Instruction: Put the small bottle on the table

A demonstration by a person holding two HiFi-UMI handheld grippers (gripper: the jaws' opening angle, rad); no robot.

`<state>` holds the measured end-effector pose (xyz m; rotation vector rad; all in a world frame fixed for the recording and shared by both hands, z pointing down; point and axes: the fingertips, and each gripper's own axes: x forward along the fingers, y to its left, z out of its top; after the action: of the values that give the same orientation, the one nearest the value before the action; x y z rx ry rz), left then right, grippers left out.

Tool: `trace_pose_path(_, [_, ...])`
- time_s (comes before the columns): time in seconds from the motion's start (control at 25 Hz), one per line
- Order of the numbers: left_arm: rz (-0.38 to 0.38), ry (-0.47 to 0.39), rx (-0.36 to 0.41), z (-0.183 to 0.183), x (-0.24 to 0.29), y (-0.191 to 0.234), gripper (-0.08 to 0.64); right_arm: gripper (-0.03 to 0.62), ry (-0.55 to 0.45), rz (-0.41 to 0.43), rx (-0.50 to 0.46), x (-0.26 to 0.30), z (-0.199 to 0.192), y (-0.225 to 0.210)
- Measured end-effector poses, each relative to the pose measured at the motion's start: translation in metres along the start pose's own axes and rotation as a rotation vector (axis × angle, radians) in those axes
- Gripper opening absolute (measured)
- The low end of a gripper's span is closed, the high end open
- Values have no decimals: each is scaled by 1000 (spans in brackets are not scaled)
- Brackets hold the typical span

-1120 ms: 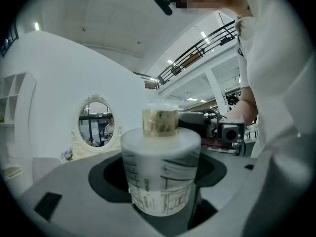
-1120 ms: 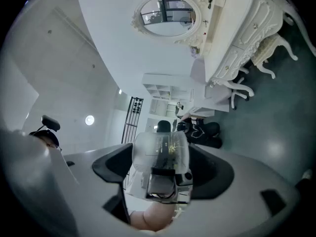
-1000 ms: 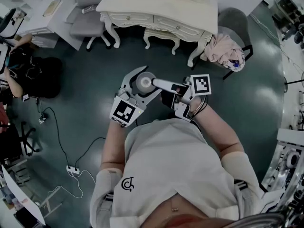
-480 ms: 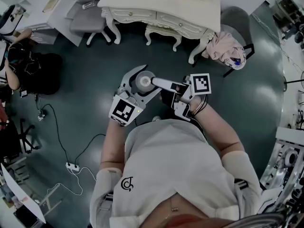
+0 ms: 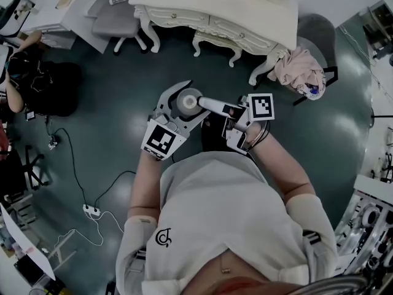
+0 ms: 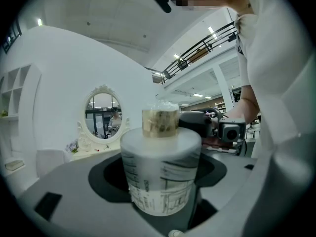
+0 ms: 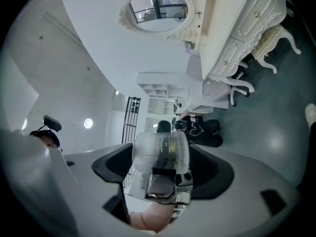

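Mid-room, the person's left gripper [image 5: 185,105] is clamped wide round a fat white labelled jar [image 6: 160,174]. To its right the small bottle [image 5: 210,104], clear plastic, probably light, slick and easily squeezed, is pinched mid-body in the right gripper [image 7: 163,169], its end at the jar's top. The white dressing table [image 5: 184,10] stands at the far side.

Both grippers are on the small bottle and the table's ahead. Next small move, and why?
Probably carry it forward toward the white table. The left gripper clamps the small bottle by its body and the right gripper grips its cap. Only dark floor lies beneath them, and the table is some way ahead.
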<state>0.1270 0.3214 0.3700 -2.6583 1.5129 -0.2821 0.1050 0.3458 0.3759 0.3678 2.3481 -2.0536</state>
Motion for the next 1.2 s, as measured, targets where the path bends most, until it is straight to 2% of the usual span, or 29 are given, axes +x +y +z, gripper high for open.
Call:
trace_pose_path(0.36, [44,14,15,-1,85,113,350,360,34,21,-3,28,136,-19])
trace_pose_path(0.56, [34,16,28,-2,142,172,350,360,23,26,-12,36,217,-32])
trace_pose_path(0.92, [-23,12,17,-9,217,239,350,360,-54,-5,-24,39,318,-52])
trace_pose_path(1.2, [-126,22,17,-23,262,290,350,360,-149,-14,-9,52,384,-73])
